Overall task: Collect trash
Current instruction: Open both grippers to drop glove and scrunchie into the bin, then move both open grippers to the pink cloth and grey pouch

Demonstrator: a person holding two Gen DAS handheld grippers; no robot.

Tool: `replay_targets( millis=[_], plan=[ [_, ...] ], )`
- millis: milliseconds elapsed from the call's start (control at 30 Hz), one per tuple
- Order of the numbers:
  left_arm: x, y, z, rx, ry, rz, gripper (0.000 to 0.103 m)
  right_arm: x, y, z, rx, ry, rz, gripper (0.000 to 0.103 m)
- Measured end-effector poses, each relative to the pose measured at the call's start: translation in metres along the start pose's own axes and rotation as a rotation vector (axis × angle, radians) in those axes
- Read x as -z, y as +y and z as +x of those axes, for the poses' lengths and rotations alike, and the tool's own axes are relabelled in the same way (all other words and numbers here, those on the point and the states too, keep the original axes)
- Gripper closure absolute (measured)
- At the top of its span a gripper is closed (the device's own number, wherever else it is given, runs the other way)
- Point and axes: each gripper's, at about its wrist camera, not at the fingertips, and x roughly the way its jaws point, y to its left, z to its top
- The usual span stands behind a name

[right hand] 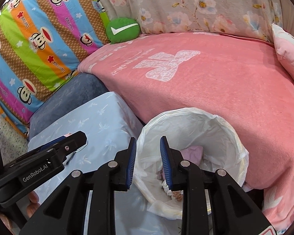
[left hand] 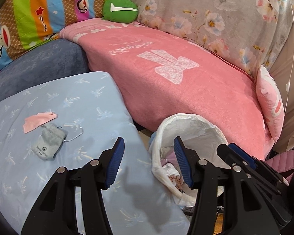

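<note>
- Right gripper (right hand: 148,162): jaws part-open, nothing between them, poised over the bin.
- Left gripper (left hand: 149,161): jaws about half open, empty, straddling the cushion edge and the bin rim.
- Lined waste bin (right hand: 233,137): already holds crumpled paper and scraps.
- Remaining on the pale blue cushion (left hand: 49,176): 1 pink paper scrap (left hand: 39,120), touching 1 grey drawstring pouch (left hand: 49,144); whether the pouch is trash, I cannot tell.

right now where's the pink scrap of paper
In the left wrist view, the pink paper scrap lies on the light blue cushion, at the left, touching the top of the small grey pouch, well left of the lined trash bin.
</note>
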Motion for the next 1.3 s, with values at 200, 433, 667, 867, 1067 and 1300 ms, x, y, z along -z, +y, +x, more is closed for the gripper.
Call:
replay_targets(
  millis=[200,433,667,867,1067,1300],
  plan=[
    [0.001,0.026,-0.004,-0.02,-0.004,-0.035,0.053,0.004,0.025,0.01,-0.017,0.023,-0.034,0.078],
    [0.005,0.06,-0.005,-0.044,-0.001,-0.093,0.053,0.013,0.06,0.027,-0.039,0.06,-0.082,0.077],
    [0.01,0.097,-0.008,-0.098,-0.005,-0.126,0.053,0.021,0.097,0.045,-0.065,0.094,-0.123,0.077],
    [0.015,0.141,-0.011,-0.154,-0.008,-0.178,0.046,0.033,0.139,0.065,-0.097,0.133,-0.173,0.076],
    [0.022,0.189,-0.014,-0.214,-0.006,-0.235,0.04,0.045,0.179,0.09,-0.131,0.178,-0.222,0.075],
    [0.025,0.24,-0.011,-0.287,-0.001,-0.282,0.036,0.056,0.219,0.125,-0.158,0.22,-0.258,0.069]
  ],
)
